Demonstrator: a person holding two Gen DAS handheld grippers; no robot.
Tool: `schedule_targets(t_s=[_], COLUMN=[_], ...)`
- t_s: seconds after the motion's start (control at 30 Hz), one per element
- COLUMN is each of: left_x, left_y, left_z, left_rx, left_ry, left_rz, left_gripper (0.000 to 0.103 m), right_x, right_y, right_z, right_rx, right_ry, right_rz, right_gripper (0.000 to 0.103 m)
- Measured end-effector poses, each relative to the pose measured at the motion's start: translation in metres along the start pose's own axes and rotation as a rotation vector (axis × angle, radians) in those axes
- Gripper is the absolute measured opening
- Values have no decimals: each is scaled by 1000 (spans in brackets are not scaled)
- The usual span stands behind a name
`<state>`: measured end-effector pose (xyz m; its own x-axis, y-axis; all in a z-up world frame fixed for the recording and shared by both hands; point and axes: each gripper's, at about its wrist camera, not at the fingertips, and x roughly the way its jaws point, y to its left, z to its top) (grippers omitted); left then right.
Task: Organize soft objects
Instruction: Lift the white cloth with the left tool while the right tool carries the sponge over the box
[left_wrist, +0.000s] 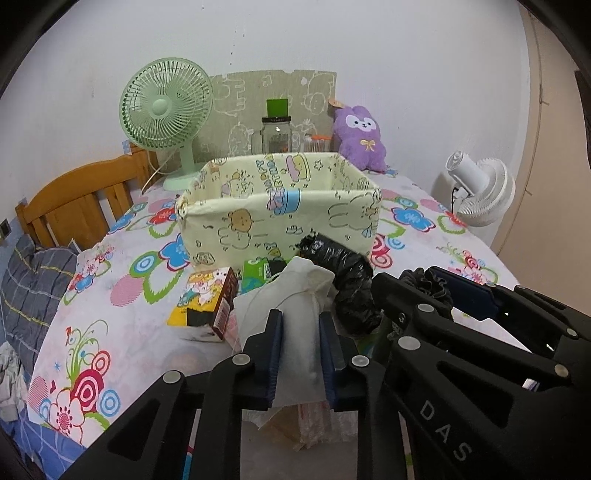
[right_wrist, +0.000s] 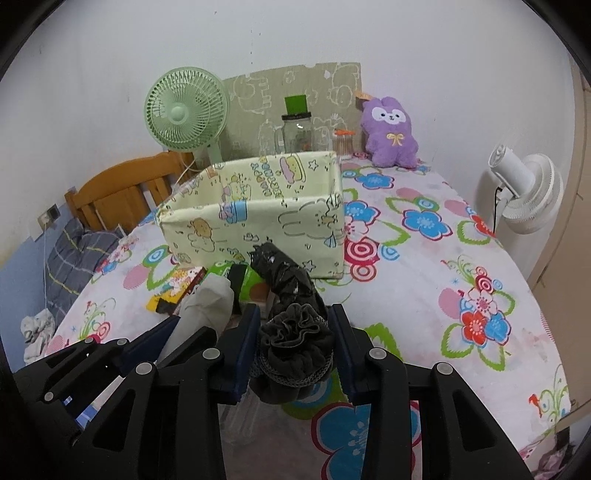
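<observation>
Your left hand-held gripper (left_wrist: 301, 354) is clamped on a white cloth pouch (left_wrist: 295, 295), which bunches up above the pads and spills loosely below them. Your right hand-held gripper (right_wrist: 293, 354) grips a dark grey scrunchie (right_wrist: 297, 339) that fills the gap between its pads. Both items sit just in front of the yellow fabric bin (left_wrist: 280, 221), over the flowered bed sheet (left_wrist: 122, 332).

The pouch is the likelier trouble. Its slack lower end hangs near the small printed carton (left_wrist: 210, 299), so it could drag the carton along or snag on the bin's front wall if you carry it low. The bin's walls look soft, so a bump may fold one inward or push the bin away. The two grippers are also close together and could knock each other as you move forward.

The left wrist view shows how the pouch sits between the pads and the carton's full face. The right wrist view shows the whole scrunchie and the crumpled black plastic bag (right_wrist: 284, 273) lying ahead of it; from the left you see only the scrunchie's edge.
</observation>
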<state>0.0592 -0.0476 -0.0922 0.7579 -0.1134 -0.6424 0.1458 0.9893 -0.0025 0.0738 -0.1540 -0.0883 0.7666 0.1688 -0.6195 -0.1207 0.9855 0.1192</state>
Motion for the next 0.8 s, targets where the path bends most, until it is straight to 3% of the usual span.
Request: schedule_targets(t_s=[0.8], left_x=[-38], left_y=[-2], left_z=[43], left_rx=[-17], left_ry=[-97], left_rz=[-29], left_gripper=[17], right_x=[-43], right_y=[6], right_z=[46], right_rx=[-2], right_ry=[-107], right_rz=[-13], right_gripper=[42])
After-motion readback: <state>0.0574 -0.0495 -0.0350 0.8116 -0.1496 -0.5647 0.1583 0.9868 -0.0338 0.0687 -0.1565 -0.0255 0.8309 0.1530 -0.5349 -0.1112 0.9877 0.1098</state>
